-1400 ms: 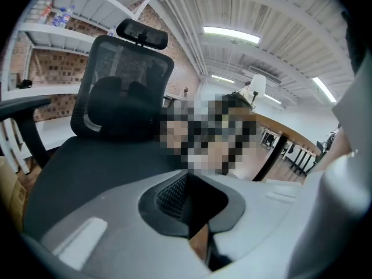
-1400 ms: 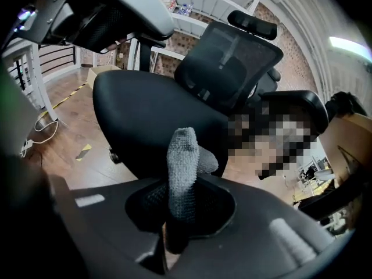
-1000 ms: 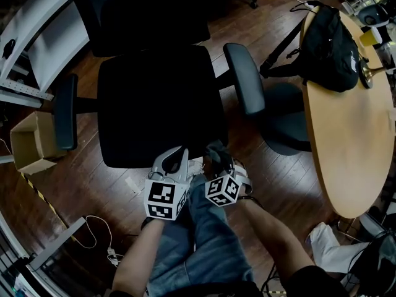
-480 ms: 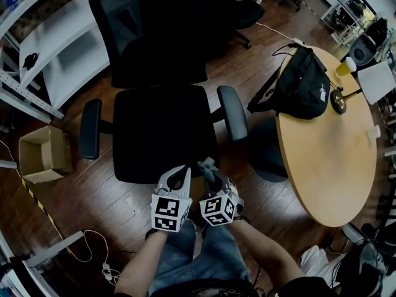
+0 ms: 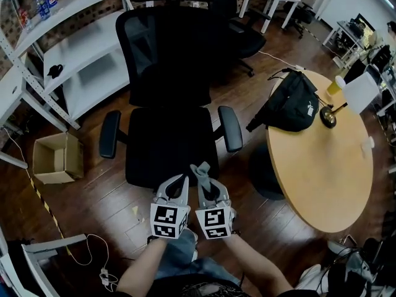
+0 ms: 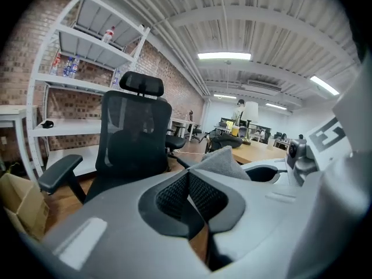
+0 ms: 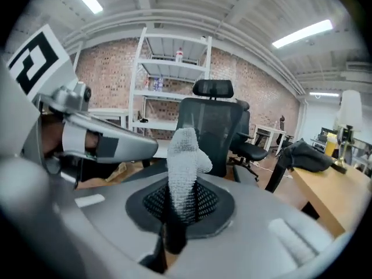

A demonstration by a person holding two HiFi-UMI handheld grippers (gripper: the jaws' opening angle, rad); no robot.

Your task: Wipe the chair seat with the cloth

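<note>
Left gripper: jaws clenched together, empty.
Right gripper: jaws pinching the grey cloth.
Chair seat: just ahead of both.

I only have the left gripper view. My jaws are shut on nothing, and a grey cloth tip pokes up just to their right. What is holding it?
Observer: The right gripper is. Its jaws are shut on the cloth, which stands upright between them.
Operator: Where are the grippers relative to the seat?
Observer: The head view shows them side by side at the front edge of the chair seat, with the left gripper on the left.
Operator: Is the cloth spread on the seat?
Observer: No. It is a bunched tip pointing toward the seat from that edge. I can't tell whether it touches.
</note>
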